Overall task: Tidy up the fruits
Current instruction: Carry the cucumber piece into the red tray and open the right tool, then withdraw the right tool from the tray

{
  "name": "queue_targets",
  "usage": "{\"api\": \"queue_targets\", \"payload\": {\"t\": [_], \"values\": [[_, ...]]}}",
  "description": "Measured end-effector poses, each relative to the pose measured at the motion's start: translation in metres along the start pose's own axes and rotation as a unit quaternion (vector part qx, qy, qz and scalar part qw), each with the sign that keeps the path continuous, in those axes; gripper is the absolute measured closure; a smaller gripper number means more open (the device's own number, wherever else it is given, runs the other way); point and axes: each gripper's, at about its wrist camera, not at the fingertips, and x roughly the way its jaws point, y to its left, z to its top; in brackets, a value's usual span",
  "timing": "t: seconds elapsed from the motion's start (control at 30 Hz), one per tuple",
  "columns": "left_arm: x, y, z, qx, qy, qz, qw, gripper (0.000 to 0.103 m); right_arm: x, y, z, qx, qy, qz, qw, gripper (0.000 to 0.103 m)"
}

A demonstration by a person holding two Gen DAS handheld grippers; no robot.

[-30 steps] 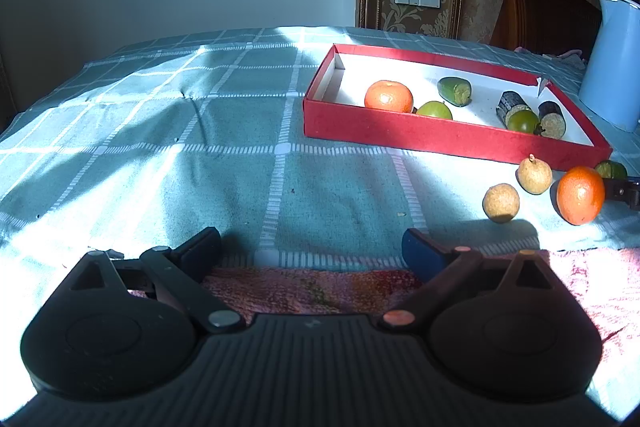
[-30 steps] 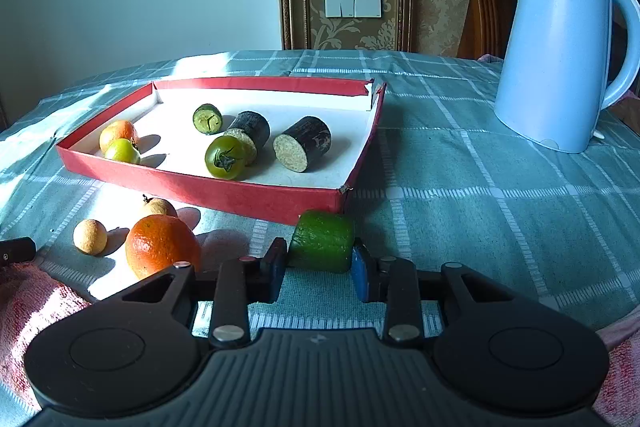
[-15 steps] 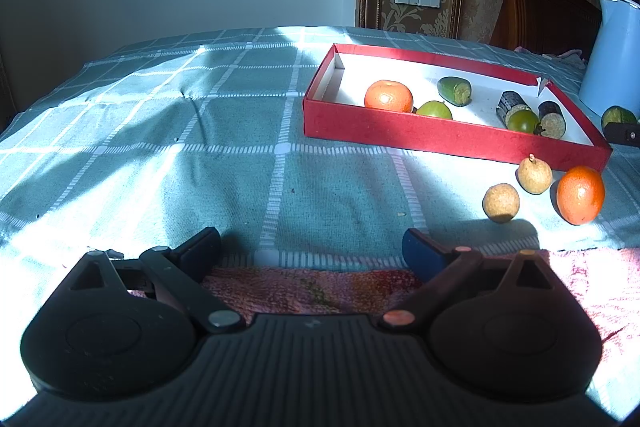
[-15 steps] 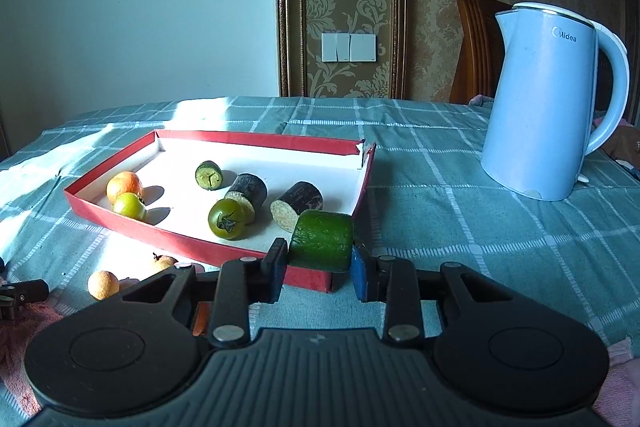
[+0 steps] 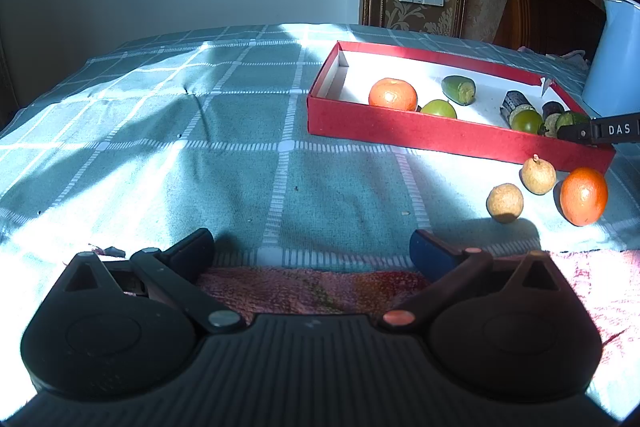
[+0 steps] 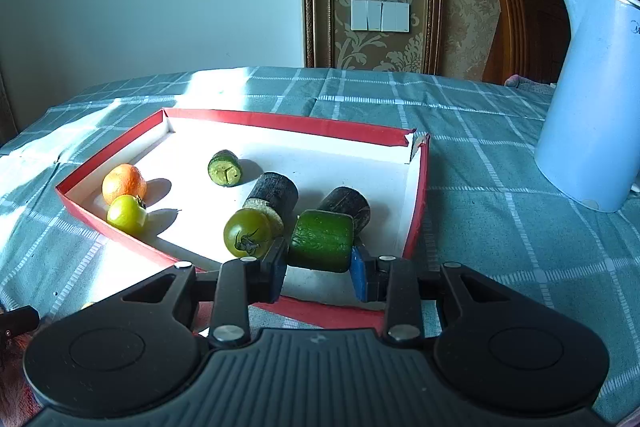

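Note:
My right gripper (image 6: 319,271) is shut on a green cucumber piece (image 6: 321,241) and holds it over the near right corner of the red tray (image 6: 418,195). The tray holds an orange (image 6: 123,183), a yellow-green tomato (image 6: 127,214), a green tomato (image 6: 248,233), a small cucumber piece (image 6: 225,167) and two dark cylinders (image 6: 276,193). In the left wrist view the tray (image 5: 440,137) is far right, with the right gripper (image 5: 576,131) reaching over it. An orange (image 5: 583,195) and two tan fruits (image 5: 505,203) lie on the cloth in front. My left gripper (image 5: 312,247) is open and empty over a pink towel (image 5: 312,289).
A pale blue kettle (image 6: 592,99) stands right of the tray on the green checked tablecloth (image 5: 200,155). A wooden chair back (image 6: 524,27) and a wall with light switches (image 6: 380,15) lie beyond the table.
My right gripper has lifted the cucumber piece off the cloth and carried it forward over the tray's near corner. The left gripper has not moved.

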Motion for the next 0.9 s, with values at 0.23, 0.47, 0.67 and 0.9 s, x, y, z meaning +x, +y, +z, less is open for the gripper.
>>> {"api": "queue_targets", "payload": {"t": [0.23,0.47,0.67,0.9], "values": [[0.0,0.0,0.0,0.0,0.0,0.0,1.0,0.0,0.006,0.001,-0.002,0.001,0.002,-0.01,1.0,0.07],[0.0,0.0,0.0,0.0,0.0,0.0,1.0,0.0,-0.009,-0.005,-0.003,0.009,-0.014,-0.007,1.0,0.045],[0.0,0.0,0.0,0.0,0.0,0.0,1.0,0.0,-0.039,-0.01,-0.018,0.018,-0.043,-0.004,0.999,0.044],[0.0,0.0,0.0,0.0,0.0,0.0,1.0,0.0,-0.052,-0.022,-0.041,0.038,-0.04,-0.01,0.998,0.044]]}}
